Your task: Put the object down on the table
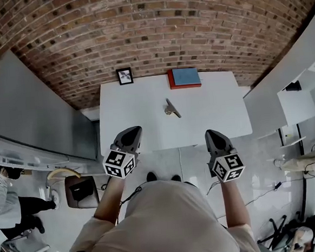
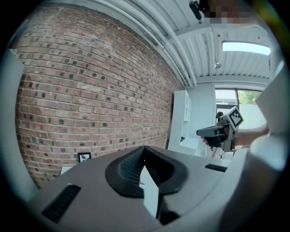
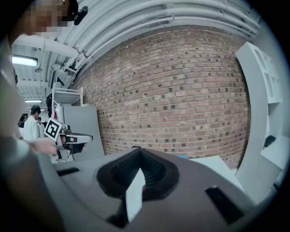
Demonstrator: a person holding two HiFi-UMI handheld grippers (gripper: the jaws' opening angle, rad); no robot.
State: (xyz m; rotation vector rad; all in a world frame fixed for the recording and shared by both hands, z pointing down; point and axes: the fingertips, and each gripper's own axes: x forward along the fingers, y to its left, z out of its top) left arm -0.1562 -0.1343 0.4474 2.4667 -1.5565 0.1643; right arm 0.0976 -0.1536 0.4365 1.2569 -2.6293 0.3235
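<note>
Left claw (image 1: 132,133) and right claw (image 1: 215,135) pressed together, white table (image 1: 140,118) by brick wall (image 1: 139,32)

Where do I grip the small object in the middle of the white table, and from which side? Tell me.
Take the small object by its slim grey bar, mid-length, jaws across the narrow width. It lies flat on the table, slanting far-left to near-right, so probably come straight down from above with the wrist turned to that slant. The tan bit beside it looks too small.
</note>
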